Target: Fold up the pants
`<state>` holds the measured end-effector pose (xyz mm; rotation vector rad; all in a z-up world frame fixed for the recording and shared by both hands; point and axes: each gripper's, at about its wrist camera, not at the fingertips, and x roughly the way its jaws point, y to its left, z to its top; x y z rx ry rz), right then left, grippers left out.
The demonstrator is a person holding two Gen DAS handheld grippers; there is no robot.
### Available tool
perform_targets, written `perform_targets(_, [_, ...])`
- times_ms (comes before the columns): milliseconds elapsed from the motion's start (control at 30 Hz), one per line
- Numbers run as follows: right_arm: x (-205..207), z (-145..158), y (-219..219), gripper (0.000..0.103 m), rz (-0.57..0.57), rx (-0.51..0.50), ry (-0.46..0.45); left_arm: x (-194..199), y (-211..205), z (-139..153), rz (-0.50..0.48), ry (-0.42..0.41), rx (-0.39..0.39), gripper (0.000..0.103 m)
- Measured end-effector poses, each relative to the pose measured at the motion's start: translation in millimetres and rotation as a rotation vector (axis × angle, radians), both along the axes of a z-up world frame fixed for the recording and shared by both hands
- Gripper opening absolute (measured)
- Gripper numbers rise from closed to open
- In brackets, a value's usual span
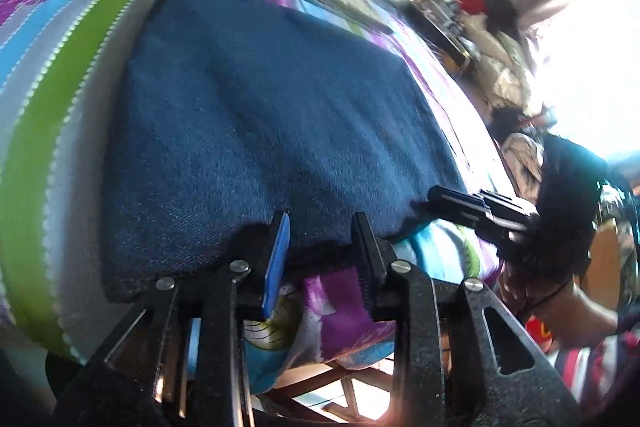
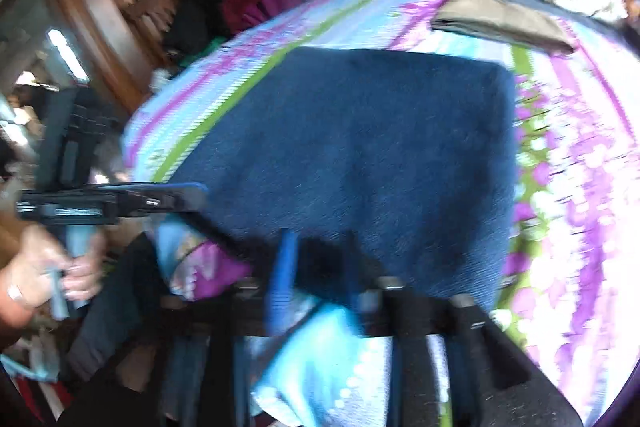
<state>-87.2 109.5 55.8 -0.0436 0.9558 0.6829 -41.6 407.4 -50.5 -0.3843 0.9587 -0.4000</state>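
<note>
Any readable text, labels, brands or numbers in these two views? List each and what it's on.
None can be read.
Bedspread: stripes and a purple flower print only, no words.
Blue pants: plain cloth, no tag or label showing.
Left tool and right tool: no markings visible.
Red and yellow patch on the person's clothing: may be a logo, too blurred to read.

Both hand-held grippers (image 1: 324,227) (image 2: 320,247) level, jaws apart

Floral bedspread (image 1: 60,75), blue pants (image 1: 260,131), tan garment (image 2: 500,21)
</note>
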Motion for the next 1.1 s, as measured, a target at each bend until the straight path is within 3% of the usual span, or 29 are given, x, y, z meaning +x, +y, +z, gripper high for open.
perform_targets(67, [8.9, 11.7, 5.4, 0.047, -0.050, -0.003, 0.023, 1.0, -8.7, 14.6, 0.086, -0.003, 0.058, 0.077])
perform_targets(133, [28.6, 14.0, 7.6, 0.052, -0.113, 0.003, 0.078, 7.2, -13.9, 29.0, 0.176, -0.031, 0.147, 0.091])
perform_targets(167, [38.9, 16.2, 7.2, 0.058, -0.148, -0.012, 0.105, 11.8, -16.8, 33.8, 0.193, -0.045, 0.174, 0.091])
perform_targets(267, [68.5, 14.0, 19.4, 0.060, -0.202, -0.080, 0.136, 34.2, -25.1, 34.5, 0.203, -0.045, 0.277, 0.091])
perform_targets(400, [95.7, -5.1, 31.3, 0.062, -0.264, -0.181, 0.152, 63.8, -18.3, 9.4, 0.260, 0.069, 0.387, 0.091])
perform_targets(433, [98.3, -12.6, 33.7, 0.068, -0.262, -0.190, 0.164, 70.3, -15.5, -3.4, 0.266, 0.124, 0.413, 0.093])
perform_targets(467, [99.3, -21.3, 37.0, 0.081, -0.236, -0.199, 0.169, 73.7, -15.3, -13.9, 0.252, 0.158, 0.442, 0.100])
perform_targets(533, [95.9, -26.5, 50.1, 0.097, -0.175, -0.252, 0.124, 72.9, -25.6, -20.6, 0.219, 0.108, 0.541, 0.103])
perform_targets(600, [96.1, -30.5, 56.2, 0.103, -0.206, -0.267, 0.127, 69.3, -32.1, -22.1, 0.216, 0.077, 0.595, 0.103])
perform_targets(867, [91.4, -37.5, 57.5, 0.103, -0.290, -0.244, 0.045, 67.1, -26.1, -23.1, 0.242, 0.070, 0.551, 0.103])
perform_targets(1100, [95.1, -37.2, 64.3, 0.103, -0.257, -0.296, 0.081, 58.4, -27.9, -22.2, 0.271, 0.032, 0.541, 0.103])
